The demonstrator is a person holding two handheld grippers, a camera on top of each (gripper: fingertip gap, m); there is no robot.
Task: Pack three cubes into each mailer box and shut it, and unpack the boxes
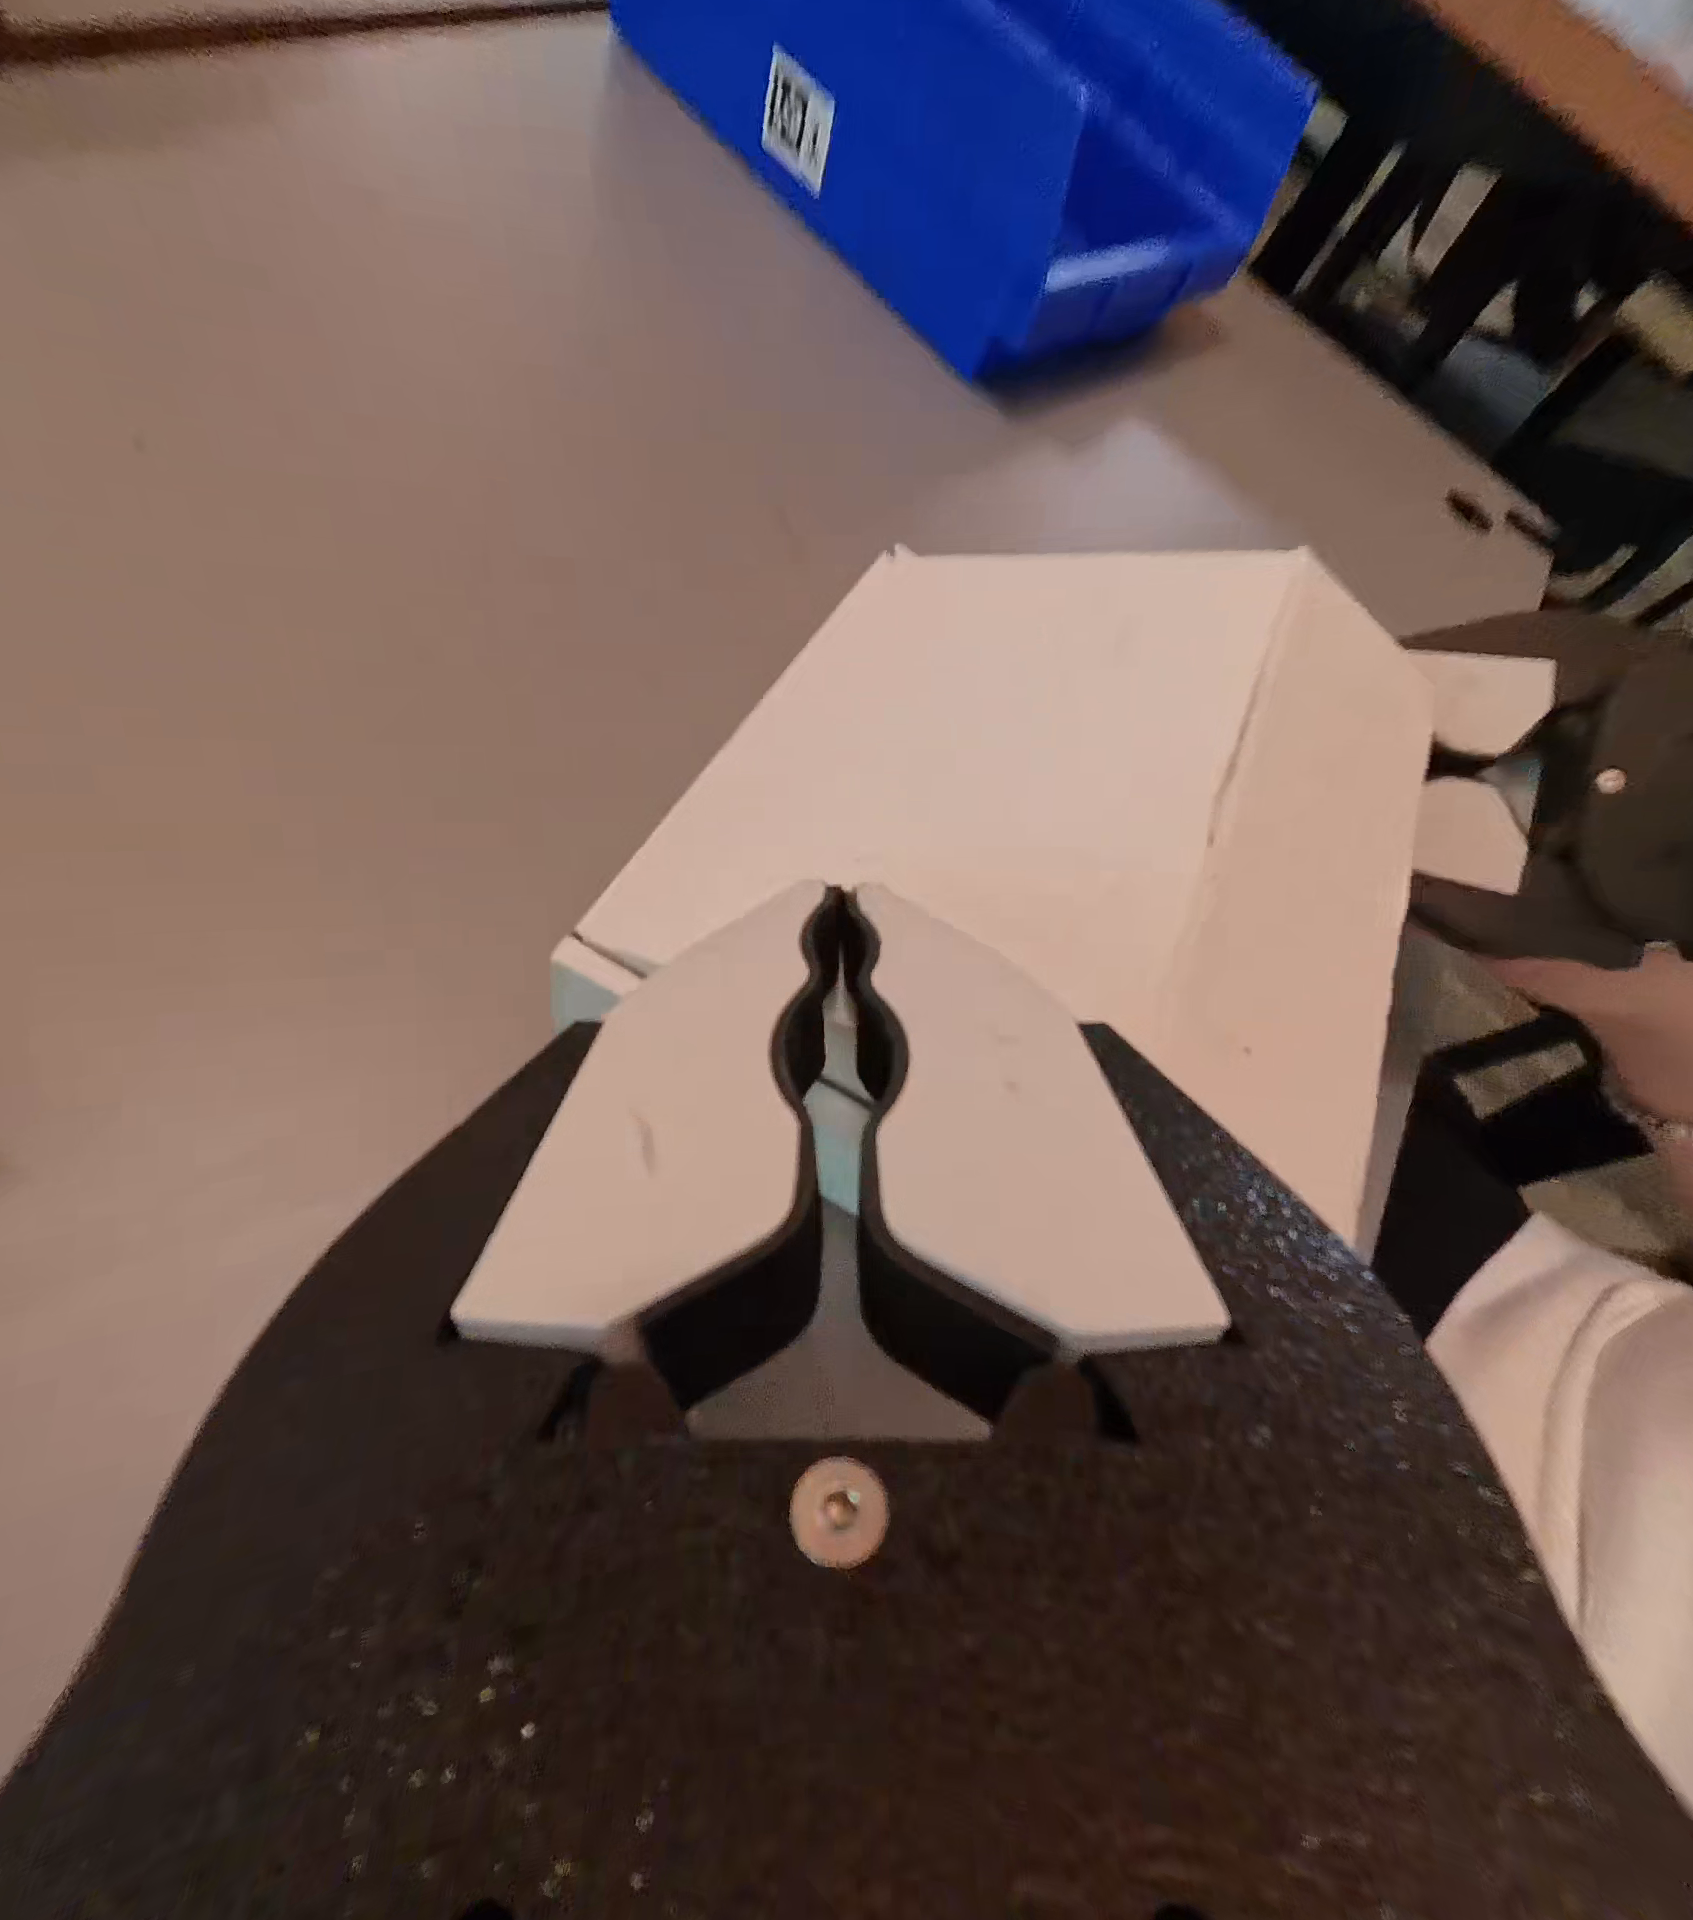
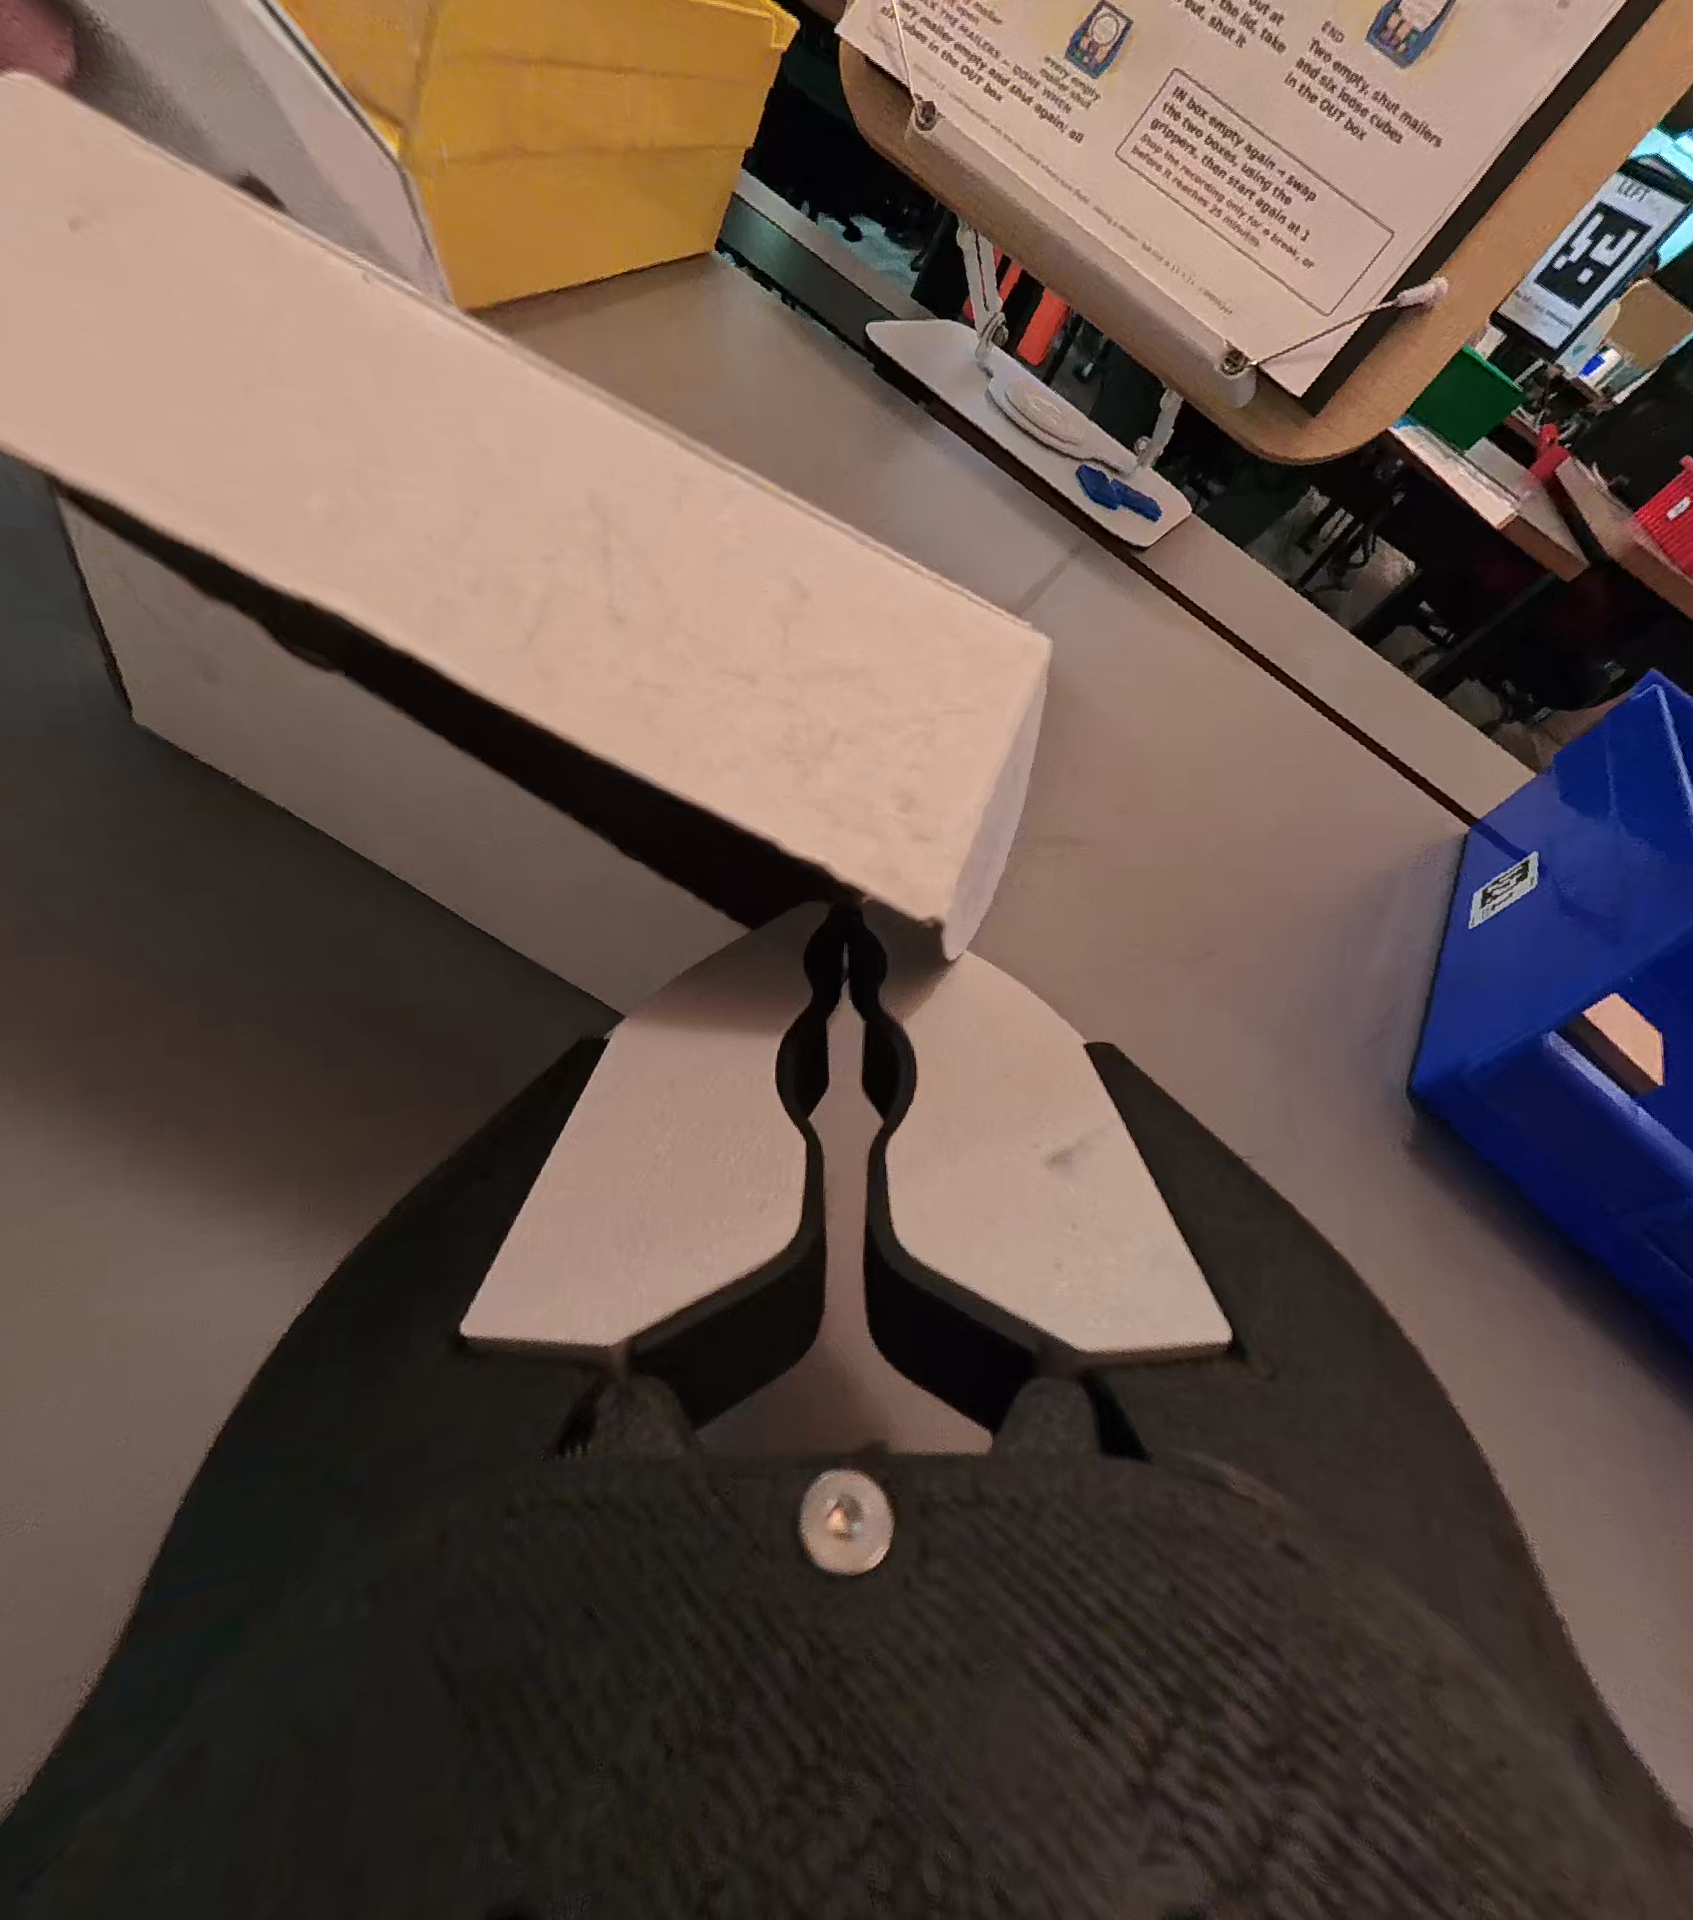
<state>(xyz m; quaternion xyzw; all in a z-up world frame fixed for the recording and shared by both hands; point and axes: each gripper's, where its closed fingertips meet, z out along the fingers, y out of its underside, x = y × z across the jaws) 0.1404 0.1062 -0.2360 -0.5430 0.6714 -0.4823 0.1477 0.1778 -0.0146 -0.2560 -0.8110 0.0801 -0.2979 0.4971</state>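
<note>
A white mailer box (image 1: 1029, 769) lies on the grey table (image 1: 302, 623). In the right wrist view its lid (image 2: 468, 520) is tilted up, with a dark gap above the base (image 2: 385, 769). My right gripper (image 2: 840, 928) is shut, with its tips at the lower edge of the lid's front flap, seemingly pinching it. It also shows in the left wrist view (image 1: 1439, 771) at the box's right side. My left gripper (image 1: 840, 902) is shut over the box's near left corner. I cannot tell if it pinches cardboard. No cubes show inside the box.
A blue bin (image 1: 977, 177) stands at the table's far side and also shows in the right wrist view (image 2: 1631, 935), with a tan block (image 2: 1623, 1049) inside. A yellow bin (image 2: 572, 135), another white box (image 2: 322, 135) and an instruction board on a stand (image 2: 1237, 156) stand behind. A hand and white sleeve (image 1: 1652, 1382) are at right. Tip to tip, the grippers are about 15 centimeters apart.
</note>
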